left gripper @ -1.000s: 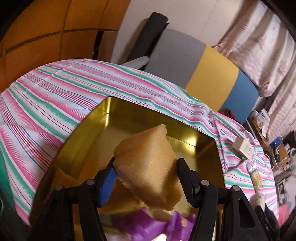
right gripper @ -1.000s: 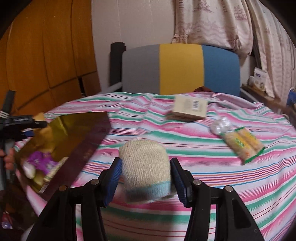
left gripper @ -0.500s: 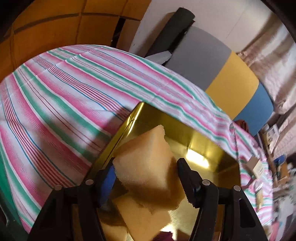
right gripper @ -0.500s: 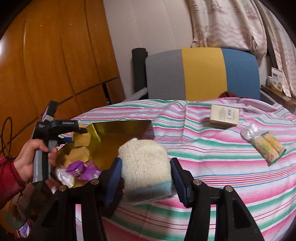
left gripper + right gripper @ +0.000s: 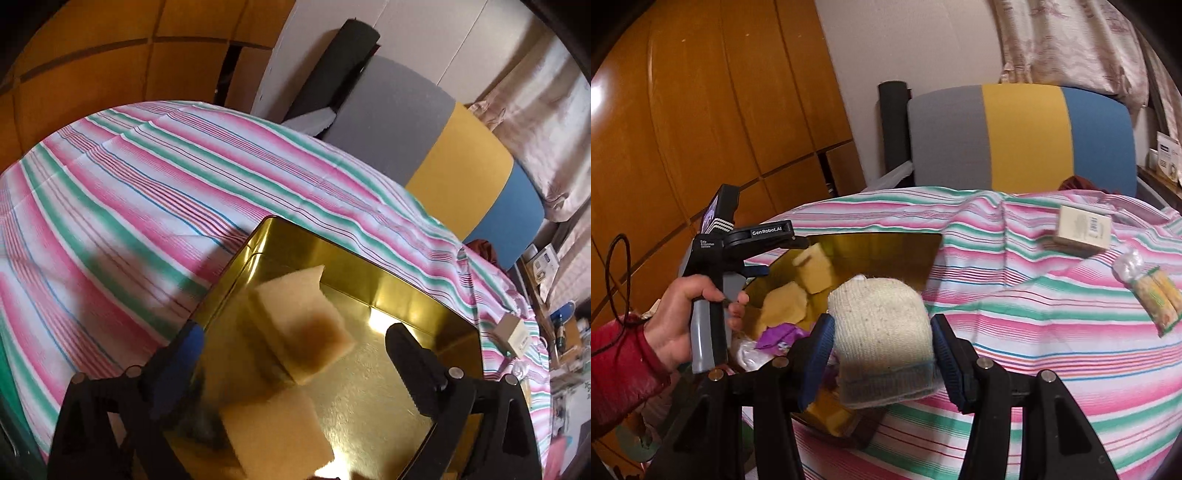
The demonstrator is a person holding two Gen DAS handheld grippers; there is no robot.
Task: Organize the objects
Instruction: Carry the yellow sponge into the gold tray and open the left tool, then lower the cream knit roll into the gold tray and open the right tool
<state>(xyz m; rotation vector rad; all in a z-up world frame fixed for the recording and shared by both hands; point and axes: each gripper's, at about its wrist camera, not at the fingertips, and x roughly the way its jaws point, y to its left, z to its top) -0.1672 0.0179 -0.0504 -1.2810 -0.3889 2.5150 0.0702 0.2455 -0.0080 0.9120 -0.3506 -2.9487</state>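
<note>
Pink, green and white striped tablecloth over a rounded surface; orange wood panelling at left, grey-yellow-blue chair back at far side, pale curtains at right. Gold tin near left, holding yellow sponge pieces and a purple wrapper. Small box and snack packet lying at right. Left gripper over the tin, jaws just sprung wide, sponge loose below, untouched. Right gripper clamped on a cream knitted sock with blue cuff, above the tin's near edge. Left hand wrapped round its handle, red sleeve at the wrist.
</note>
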